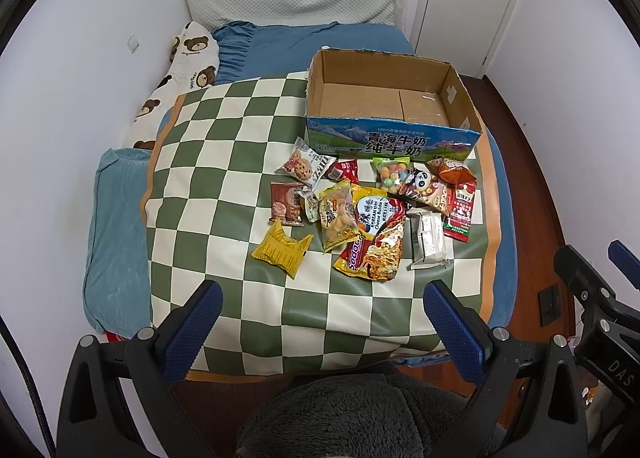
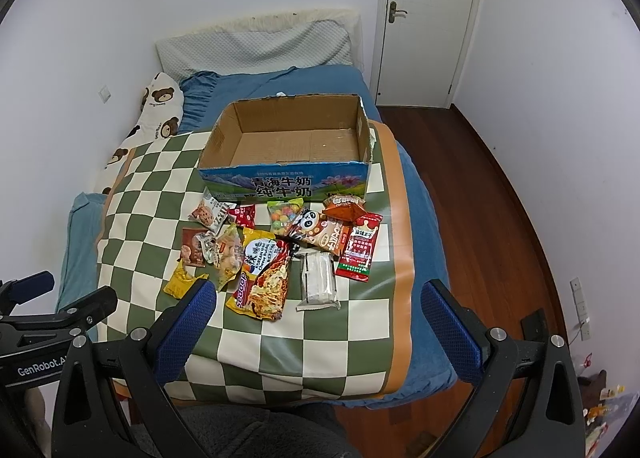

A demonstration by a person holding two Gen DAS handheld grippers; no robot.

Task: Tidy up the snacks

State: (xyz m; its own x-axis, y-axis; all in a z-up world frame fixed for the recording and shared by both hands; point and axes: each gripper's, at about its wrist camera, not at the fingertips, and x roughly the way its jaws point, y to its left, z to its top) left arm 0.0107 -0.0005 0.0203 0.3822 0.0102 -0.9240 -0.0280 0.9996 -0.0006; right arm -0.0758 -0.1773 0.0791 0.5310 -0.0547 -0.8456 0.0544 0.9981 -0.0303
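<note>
An empty cardboard box (image 1: pixel 460 98) (image 2: pixel 224 134) with a blue printed front stands on a green-and-white checkered mat (image 1: pixel 224 162) (image 2: pixel 148 186) on a bed. Several snack packets lie in a loose pile in front of it: a yellow noodle pack (image 1: pixel 374 236) (image 2: pixel 262 278), a cookie packet (image 1: pixel 304 164) (image 2: pixel 206 214), a yellow wrapper (image 1: pixel 282 250) (image 2: pixel 180 284), a grey foil pack (image 1: pixel 428 240) (image 2: pixel 318 284), a red packet (image 1: pixel 460 210) (image 2: pixel 360 248). My left gripper (image 1: pixel 322 298) and right gripper (image 2: pixel 318 298) hang open near the mat's front edge, short of the pile, holding nothing.
The bed has a blue sheet (image 2: pixel 420 186), a bear-print pillow (image 1: pixel 192 58) on the left against the wall, and a grey pillow (image 2: pixel 256 46) at the head. A white door (image 2: pixel 428 18) and dark wood floor (image 2: pixel 480 194) lie to the right. A person's fuzzy grey clothing (image 1: pixel 352 414) is below.
</note>
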